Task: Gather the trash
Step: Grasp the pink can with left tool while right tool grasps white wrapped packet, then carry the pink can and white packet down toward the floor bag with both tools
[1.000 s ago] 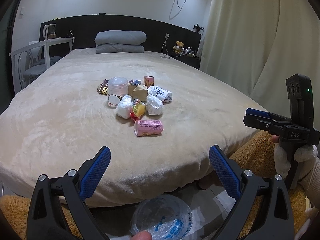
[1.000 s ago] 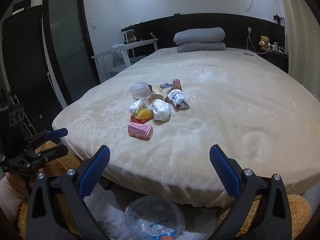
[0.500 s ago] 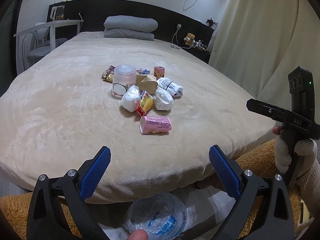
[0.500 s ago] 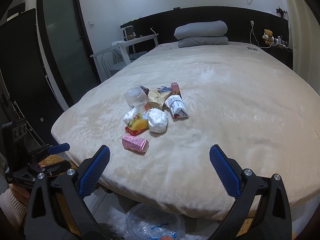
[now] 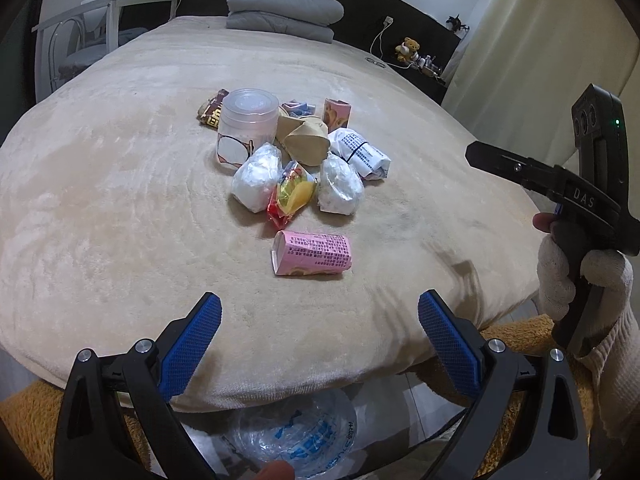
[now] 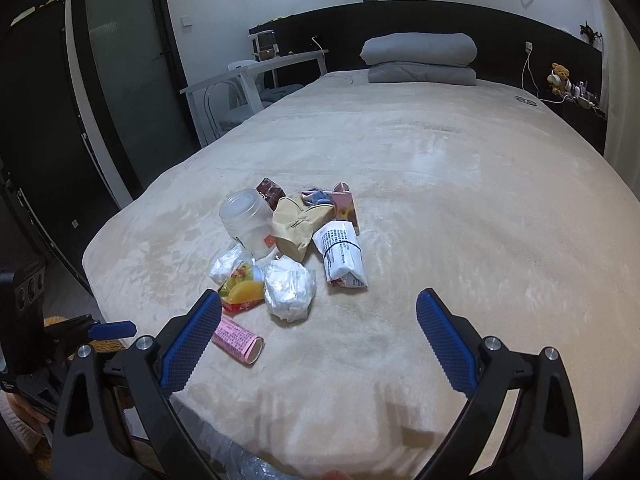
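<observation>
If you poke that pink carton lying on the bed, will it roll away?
Probably not far. The pink carton lies on its side, looks dented with flattish faces, and rests on a plush blanket that should grip it. It likely is empty and light, so it may squash a little if pinched.

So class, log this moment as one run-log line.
phase: approach | left claw: open, empty | right claw: open, empty | nearest: pink carton | trash pile: untouched on bed

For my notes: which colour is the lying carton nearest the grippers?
Pink carton, with dark print; clearest in the left wrist view.
</observation>
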### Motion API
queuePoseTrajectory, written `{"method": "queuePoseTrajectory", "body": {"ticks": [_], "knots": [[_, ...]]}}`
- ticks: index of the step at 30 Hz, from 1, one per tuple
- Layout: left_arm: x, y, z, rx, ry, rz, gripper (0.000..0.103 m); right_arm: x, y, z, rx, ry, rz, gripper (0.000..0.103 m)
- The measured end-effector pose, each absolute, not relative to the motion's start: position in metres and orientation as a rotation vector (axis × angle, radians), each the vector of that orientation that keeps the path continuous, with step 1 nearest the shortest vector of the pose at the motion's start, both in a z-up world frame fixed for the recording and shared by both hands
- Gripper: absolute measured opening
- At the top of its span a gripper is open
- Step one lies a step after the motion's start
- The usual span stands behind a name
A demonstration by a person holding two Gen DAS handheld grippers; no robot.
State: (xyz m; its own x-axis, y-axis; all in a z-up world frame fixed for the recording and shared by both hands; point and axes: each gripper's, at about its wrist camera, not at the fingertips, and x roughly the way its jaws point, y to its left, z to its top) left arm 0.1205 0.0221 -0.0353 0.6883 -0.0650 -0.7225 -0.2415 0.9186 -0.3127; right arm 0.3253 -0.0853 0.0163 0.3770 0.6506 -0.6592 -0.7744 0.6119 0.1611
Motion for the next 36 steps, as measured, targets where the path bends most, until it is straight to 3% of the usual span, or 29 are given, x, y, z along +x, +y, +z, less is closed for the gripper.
{"method": "queuePoseTrajectory", "body": {"ticks": [9, 13, 17, 19, 23, 25, 26, 29, 31, 33, 36], "knots": [[0.165, 0.021, -0.056, -0.421, 0.919, 0.127, 0.096, 0.380, -0.051, -0.002, -0.160, 0.856, 0.946, 0.093], [0.180, 0.018, -0.065, -0.415, 0.945, 0.132, 0.095, 0.401, -0.036, -0.014, -0.158, 0.904, 0.943, 0.082], [0.193, 0.015, -0.070, -0.383, 0.961, 0.145, 0.095, 0.417, -0.025, -0.025, -0.164, 0.940, 0.945, 0.081], [0.199, 0.013, -0.073, -0.358, 0.970, 0.163, 0.095, 0.423, -0.021, -0.031, -0.171, 0.956, 0.947, 0.071], [0.207, 0.015, -0.080, -0.339, 0.989, 0.196, 0.095, 0.433, -0.011, -0.045, -0.189, 0.991, 0.946, 0.069], [0.211, 0.015, -0.084, -0.337, 1.003, 0.210, 0.082, 0.434, -0.005, -0.051, -0.206, 1.005, 0.957, 0.069], [0.214, 0.016, -0.086, -0.334, 1.008, 0.215, 0.081, 0.433, -0.003, -0.053, -0.218, 1.008, 0.958, 0.068], [0.217, 0.016, -0.090, -0.334, 1.007, 0.224, 0.078, 0.434, 0.003, -0.060, -0.239, 1.025, 0.956, 0.057], [0.219, 0.013, -0.089, -0.319, 1.003, 0.230, 0.068, 0.435, 0.004, -0.064, -0.248, 1.034, 0.951, 0.046], [0.217, 0.013, -0.088, -0.311, 0.996, 0.226, 0.068, 0.436, 0.004, -0.066, -0.243, 1.047, 0.958, 0.039], [0.216, 0.014, -0.086, -0.310, 0.982, 0.217, 0.067, 0.434, 0.002, -0.064, -0.247, 1.036, 0.956, 0.038]]}}
